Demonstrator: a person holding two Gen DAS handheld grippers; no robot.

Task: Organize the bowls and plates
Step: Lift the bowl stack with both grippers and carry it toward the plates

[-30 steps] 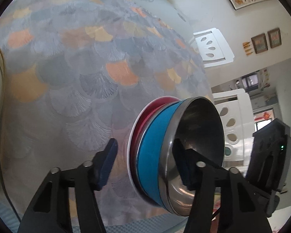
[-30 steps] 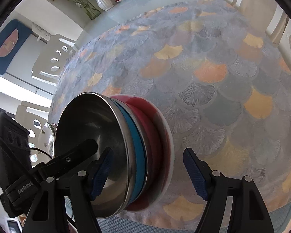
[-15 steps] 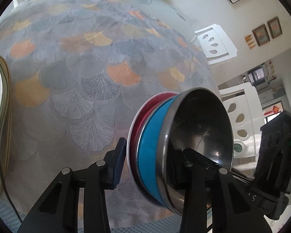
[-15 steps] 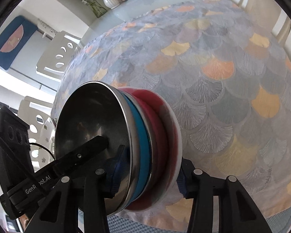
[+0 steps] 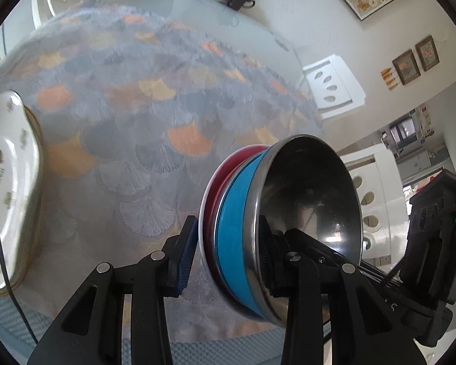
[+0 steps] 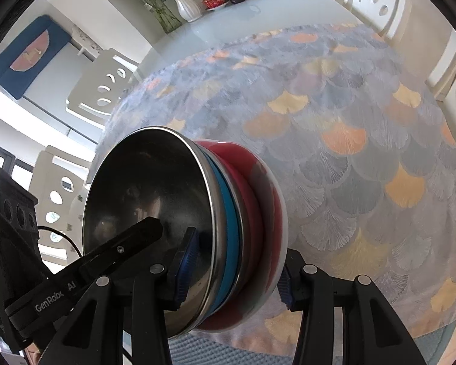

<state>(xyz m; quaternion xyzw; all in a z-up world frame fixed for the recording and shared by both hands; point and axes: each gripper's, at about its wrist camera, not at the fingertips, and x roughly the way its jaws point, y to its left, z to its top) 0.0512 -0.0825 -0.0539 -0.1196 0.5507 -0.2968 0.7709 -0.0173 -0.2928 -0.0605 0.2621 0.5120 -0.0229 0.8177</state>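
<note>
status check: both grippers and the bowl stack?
Left gripper shut on bowl stack. Right gripper shut on the same stack. Stack tilted on edge: steel bowl, blue, red. White dish on the table's left.

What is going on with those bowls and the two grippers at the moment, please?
A person is clamping a nested bowl stack from opposite sides with both handheld grippers. The left gripper and right gripper are each shut across the stack: steel bowl innermost, blue bowl next, red dishes outermost. It is held tilted on edge above the tablecloth. A white plate lies at the left view's edge.
</note>
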